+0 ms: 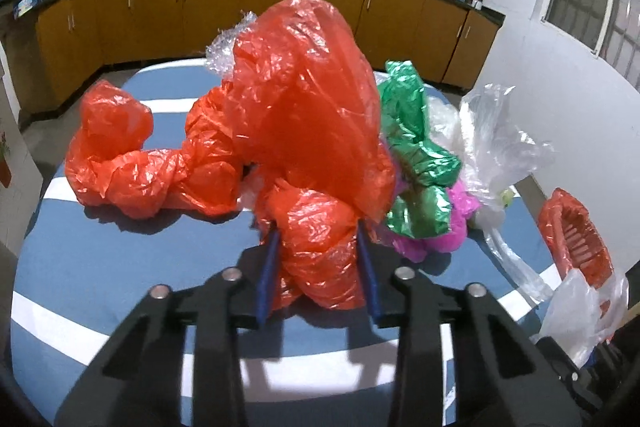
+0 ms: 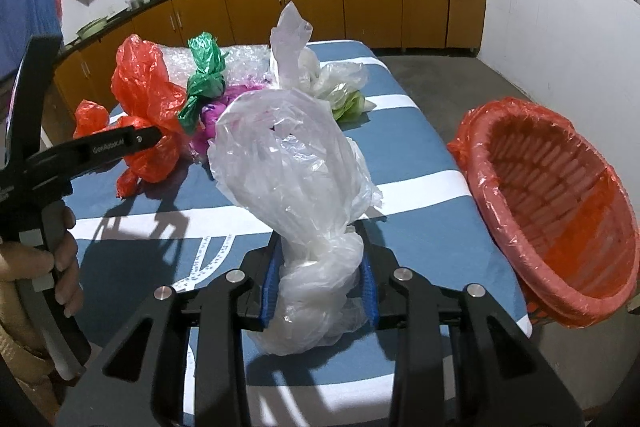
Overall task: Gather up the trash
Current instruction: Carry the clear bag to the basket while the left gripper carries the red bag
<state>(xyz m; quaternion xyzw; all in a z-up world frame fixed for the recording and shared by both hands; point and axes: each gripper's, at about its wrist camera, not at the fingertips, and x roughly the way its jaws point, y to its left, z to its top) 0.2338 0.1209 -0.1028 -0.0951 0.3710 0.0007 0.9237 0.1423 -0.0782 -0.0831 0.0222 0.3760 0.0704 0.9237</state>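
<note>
Left wrist view: closed on anything?

Yes. Left hand-held gripper [image 1: 318,241] clamped around the bunched neck of a red bag [image 1: 304,107], pads pressed into the plastic, the rest billowing up above the jaws. Well away from the basket [image 1: 576,239], over on the far side of the pile from it.

And in the right wrist view?

Much the same. Right hand-held gripper [image 2: 320,247] pinched on the twisted end of a clear bag [image 2: 288,163], just beside the basket [image 2: 560,195] and nearer to it than anything else. Hard to say whether lifted off the tabletop [image 2: 420,227] or touching it.

Anything inside the basket yet?

Nothing visible against its red liner, at least in the part shown. Judged early, then: two pieces gripped, none dropped in.

Left to collect?

Plenty, all farther from the basket than the clear bag. Green bag [image 1: 416,147] with a pink bag [image 1: 440,235] under it, bubble wrap [image 2: 240,63] behind those, a whitish bag [image 2: 340,83] toward the far end, plus more red plastic [image 1: 116,155] farthest from the basket. Several more trips, most likely.
</note>
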